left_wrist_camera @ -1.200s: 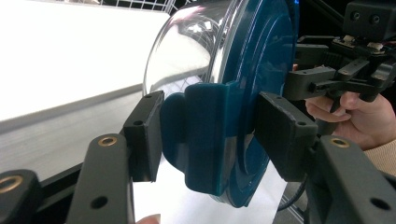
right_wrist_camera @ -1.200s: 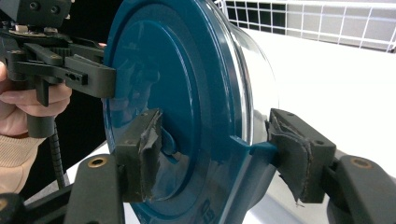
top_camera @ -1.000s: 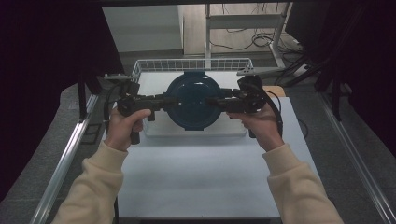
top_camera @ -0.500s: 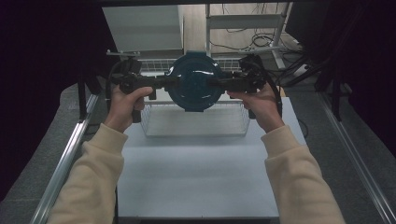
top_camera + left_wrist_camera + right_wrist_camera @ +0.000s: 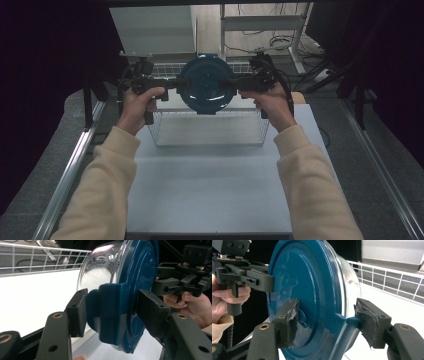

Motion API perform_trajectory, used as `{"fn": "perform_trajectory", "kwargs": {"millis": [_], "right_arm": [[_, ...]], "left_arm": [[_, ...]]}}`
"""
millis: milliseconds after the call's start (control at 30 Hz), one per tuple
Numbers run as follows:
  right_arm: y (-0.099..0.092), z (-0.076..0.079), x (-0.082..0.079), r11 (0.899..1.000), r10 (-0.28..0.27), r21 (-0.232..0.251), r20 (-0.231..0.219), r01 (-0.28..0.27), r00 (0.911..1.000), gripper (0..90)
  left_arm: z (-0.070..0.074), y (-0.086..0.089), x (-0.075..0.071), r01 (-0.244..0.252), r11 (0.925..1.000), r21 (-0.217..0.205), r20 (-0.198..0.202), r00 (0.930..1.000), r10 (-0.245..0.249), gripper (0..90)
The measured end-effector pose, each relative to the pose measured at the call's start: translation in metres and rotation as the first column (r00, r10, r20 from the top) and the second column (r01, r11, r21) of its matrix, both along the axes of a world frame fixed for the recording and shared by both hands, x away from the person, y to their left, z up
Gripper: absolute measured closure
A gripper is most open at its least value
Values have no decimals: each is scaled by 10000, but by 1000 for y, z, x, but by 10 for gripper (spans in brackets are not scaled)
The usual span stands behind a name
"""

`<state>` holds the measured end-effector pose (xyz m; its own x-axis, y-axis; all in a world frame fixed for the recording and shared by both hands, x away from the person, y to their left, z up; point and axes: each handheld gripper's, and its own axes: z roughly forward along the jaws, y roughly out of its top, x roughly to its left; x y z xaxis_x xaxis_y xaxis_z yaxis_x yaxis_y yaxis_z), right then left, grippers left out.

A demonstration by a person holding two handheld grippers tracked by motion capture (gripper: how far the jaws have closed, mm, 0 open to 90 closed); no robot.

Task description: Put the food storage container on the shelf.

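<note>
Teal-lidded glass container being carried on edge above wire basket, clamped between left gripper and right gripper; next likely calling for lowering level, both grips firm.

Cream knit sleeves, black hand-held gripper (brass-looking screws, seemingly).

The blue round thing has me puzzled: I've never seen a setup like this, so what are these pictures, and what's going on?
A person stands at a table holding a hand-held two-jaw gripper in each hand. The high view looks down from above; the other two come from cameras riding on each gripper. The left gripper and right gripper each clamp a side tab of a glass bowl with a blue lid, lifted and tilted so the lid faces the person. Below it stands a white wire basket.
</note>
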<state>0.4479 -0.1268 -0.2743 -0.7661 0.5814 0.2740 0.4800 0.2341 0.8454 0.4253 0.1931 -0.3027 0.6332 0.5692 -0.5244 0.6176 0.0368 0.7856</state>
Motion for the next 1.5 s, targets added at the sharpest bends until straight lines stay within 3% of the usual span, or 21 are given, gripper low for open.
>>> {"fn": "perform_trajectory", "kwargs": {"millis": [200,333,433,567,767,967,1133,1167,1367,1433,1500], "right_arm": [[5,-12,15,10000,-30,-50,-404,28,9992,367],[5,-17,22,9997,-202,109,-556,209,9982,368],[4,-18,25,9991,-328,235,-595,343,9977,368],[1,-21,32,9973,-457,530,-1033,514,9936,367],[-3,-28,45,9846,-1003,1195,-2116,1276,9722,367],[-6,-39,58,9645,-1436,1677,-3154,2040,9380,367],[-6,-45,63,9495,-1741,1844,-3634,2539,9152,367],[-6,-46,63,9467,-1818,1843,-3710,2641,9107,368],[-5,-46,60,9405,-2042,1836,-3673,2859,9074,355],[-3,-44,58,9394,-2298,1670,-3413,2994,9114,307],[0,-41,53,9355,-2660,1486,-3007,3205,9159,221]], "left_arm": [[-12,4,15,-26,10000,-46,-483,9988,24,437],[-20,5,23,-149,9983,-572,-759,9971,105,438],[-22,5,27,-192,9971,-736,-811,9966,132,438],[-24,4,33,-315,9949,-961,-1047,9943,213,437],[-33,3,48,-515,9871,-1515,-1836,9827,231,419],[-43,3,60,-633,9793,-1925,-2529,9674,128,398],[-50,3,66,-757,9727,-2193,-2926,9562,84,380],[-50,3,66,-757,9724,-2205,-2890,9573,90,378],[-49,0,65,-849,9747,-2067,-2752,9611,253,362],[-45,-2,61,-1263,9780,-1658,-2494,9649,823,328],[-38,0,55,-1737,9718,-1594,-2139,9671,1378,288]]}}
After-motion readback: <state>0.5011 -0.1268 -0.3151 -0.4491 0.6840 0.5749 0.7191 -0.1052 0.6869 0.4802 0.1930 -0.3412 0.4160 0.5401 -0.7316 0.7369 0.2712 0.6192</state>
